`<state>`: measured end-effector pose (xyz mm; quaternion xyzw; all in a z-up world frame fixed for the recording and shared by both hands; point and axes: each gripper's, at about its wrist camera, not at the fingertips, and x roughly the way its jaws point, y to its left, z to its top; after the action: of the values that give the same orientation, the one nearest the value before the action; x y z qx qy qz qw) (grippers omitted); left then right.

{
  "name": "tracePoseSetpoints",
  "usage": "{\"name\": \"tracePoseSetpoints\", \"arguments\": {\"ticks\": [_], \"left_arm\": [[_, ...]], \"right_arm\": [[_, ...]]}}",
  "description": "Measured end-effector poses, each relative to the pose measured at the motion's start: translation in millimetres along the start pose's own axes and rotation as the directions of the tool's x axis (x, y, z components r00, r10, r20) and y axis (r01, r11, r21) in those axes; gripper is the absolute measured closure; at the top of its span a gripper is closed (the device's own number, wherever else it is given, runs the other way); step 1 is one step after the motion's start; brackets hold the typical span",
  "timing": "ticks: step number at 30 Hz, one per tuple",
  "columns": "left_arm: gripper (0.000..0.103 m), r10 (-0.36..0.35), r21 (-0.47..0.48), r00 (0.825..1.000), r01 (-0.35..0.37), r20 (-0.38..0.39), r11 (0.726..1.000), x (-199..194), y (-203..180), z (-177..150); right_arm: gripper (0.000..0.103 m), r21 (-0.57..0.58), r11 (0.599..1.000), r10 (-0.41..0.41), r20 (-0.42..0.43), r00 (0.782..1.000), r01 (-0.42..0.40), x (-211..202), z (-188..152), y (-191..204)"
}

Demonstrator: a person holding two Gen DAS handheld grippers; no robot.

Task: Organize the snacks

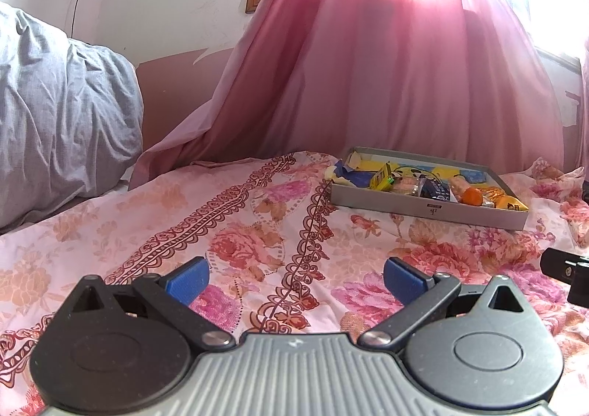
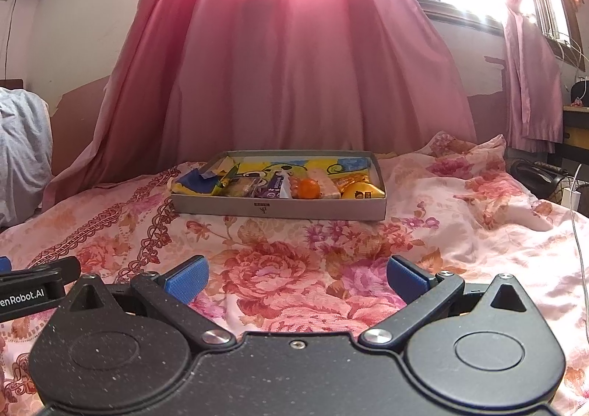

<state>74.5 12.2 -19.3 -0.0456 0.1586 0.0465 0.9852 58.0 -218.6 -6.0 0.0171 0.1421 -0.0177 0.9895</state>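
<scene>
Floral bedsheet [image 2: 294,261], grey tray [image 2: 279,208] crowded with bright snacks [image 2: 308,189], both tongs spread, empty.

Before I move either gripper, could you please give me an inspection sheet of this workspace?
Surface: floral bedsheet, rumpled at far right.
Job's things: snacks, including an orange ball and a yellow packet, lie in the shallow grey tray.
Clutter: loose snacks outside the tray, nothing seen.
Grippers: left gripper and right gripper open, empty, short of the tray.
Cables: white cable at the bed's right edge.
Surroundings: pink curtain, grey bedding left.
</scene>
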Motion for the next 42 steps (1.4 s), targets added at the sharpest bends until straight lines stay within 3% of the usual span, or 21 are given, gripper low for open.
{"name": "tracePoseSetpoints", "arguments": {"ticks": [42], "left_arm": [[0.000, -0.019, -0.022, 1.000, 0.019, -0.002, 1.000, 1.0, -2.6, -2.9]], "right_arm": [[0.001, -0.006, 1.000, -0.001, -0.025, 1.000, 0.001, 4.4, -1.8, -0.3]]}}
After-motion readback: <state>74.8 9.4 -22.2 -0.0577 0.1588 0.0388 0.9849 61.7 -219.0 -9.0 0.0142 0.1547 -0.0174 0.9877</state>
